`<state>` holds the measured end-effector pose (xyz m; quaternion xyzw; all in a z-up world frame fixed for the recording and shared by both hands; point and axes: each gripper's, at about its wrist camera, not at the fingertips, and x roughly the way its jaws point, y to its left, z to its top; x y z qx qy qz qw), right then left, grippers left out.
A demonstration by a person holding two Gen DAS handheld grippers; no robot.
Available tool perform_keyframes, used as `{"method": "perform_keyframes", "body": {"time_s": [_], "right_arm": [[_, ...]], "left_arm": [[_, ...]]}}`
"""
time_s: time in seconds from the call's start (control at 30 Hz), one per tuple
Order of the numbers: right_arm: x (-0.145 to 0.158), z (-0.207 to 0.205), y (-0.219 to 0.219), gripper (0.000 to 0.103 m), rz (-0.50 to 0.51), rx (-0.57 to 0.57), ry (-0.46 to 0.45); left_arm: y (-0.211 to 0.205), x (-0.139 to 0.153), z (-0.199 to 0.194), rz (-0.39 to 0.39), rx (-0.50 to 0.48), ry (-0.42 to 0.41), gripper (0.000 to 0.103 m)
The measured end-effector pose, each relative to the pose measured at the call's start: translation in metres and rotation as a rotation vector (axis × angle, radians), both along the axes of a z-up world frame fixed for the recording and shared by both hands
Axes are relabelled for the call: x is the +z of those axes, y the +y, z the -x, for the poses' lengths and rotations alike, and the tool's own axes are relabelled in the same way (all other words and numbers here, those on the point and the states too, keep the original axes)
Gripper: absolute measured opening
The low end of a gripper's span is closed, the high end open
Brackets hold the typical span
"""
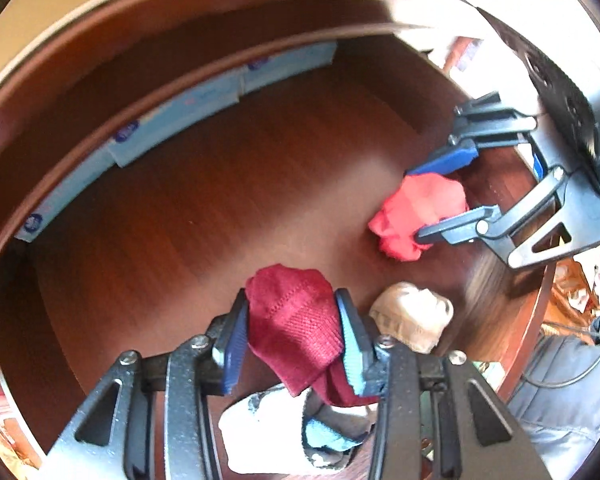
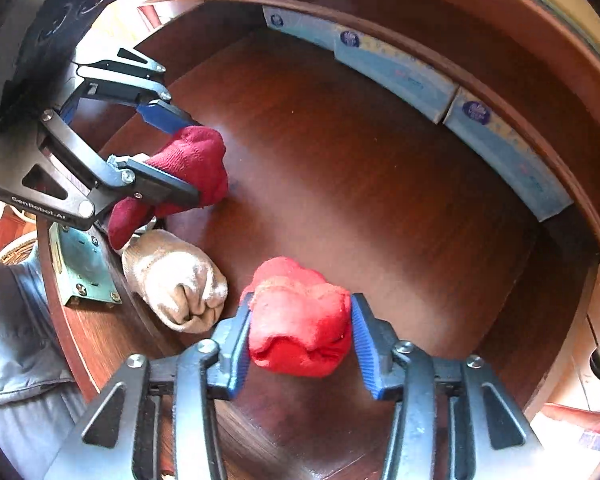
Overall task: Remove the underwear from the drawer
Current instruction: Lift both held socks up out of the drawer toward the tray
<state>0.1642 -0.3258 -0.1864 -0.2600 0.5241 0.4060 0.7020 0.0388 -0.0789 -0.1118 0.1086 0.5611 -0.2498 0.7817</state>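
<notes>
While both tongs are gripping rolled items inside the drawer (image 2: 340, 128) — left tongs (image 1: 292, 320) squeezing dark-red bundle (image 1: 296, 320), right tongs (image 2: 300, 328) clamping bright-red bundle (image 2: 300, 320) — beige bundle (image 2: 180, 280) is waiting; approx. halfway, nothing out yet.

The drawer (image 1: 228, 184) is dark reddish-brown wood with a fine straight grain. At six o'clock in the left wrist view sits a maroon knit bundle (image 1: 296, 328) with a ribbed weave, flanked by blue pads (image 1: 350, 344) on black metal. At three o'clock, a bright red bundle (image 1: 412, 216). At five o'clock, a beige bundle (image 1: 414, 320). Along ten o'clock run pale blue boxes (image 1: 188, 108) with dark blue round logos. Bottom centre, white cloth (image 1: 260, 432) with a light blue patch.
</notes>
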Motion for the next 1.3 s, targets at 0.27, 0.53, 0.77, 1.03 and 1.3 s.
{"method": "perform_keyframes", "body": {"time_s": [0.27, 0.53, 0.77, 1.03, 1.3], "right_arm": [[0.015, 0.011, -0.015, 0.039, -0.073, -0.034, -0.083], [0.028, 0.034, -0.025, 0.038, -0.119, -0.034, -0.168], [0.044, 0.048, -0.044, 0.038, -0.192, -0.048, -0.238], [0.062, 0.06, -0.065, 0.038, -0.263, -0.081, -0.283], [0.067, 0.06, -0.079, 0.038, -0.311, -0.103, -0.315]], "left_arm": [[0.012, 0.027, 0.012, -0.016, 0.063, -0.155, 0.04], [0.034, 0.049, 0.037, 0.012, 0.116, -0.275, 0.04], [0.055, 0.064, 0.058, 0.045, 0.154, -0.361, 0.04], [0.083, 0.081, 0.074, 0.092, 0.215, -0.417, 0.04], [0.092, 0.086, 0.077, 0.1, 0.251, -0.476, 0.04]]}}
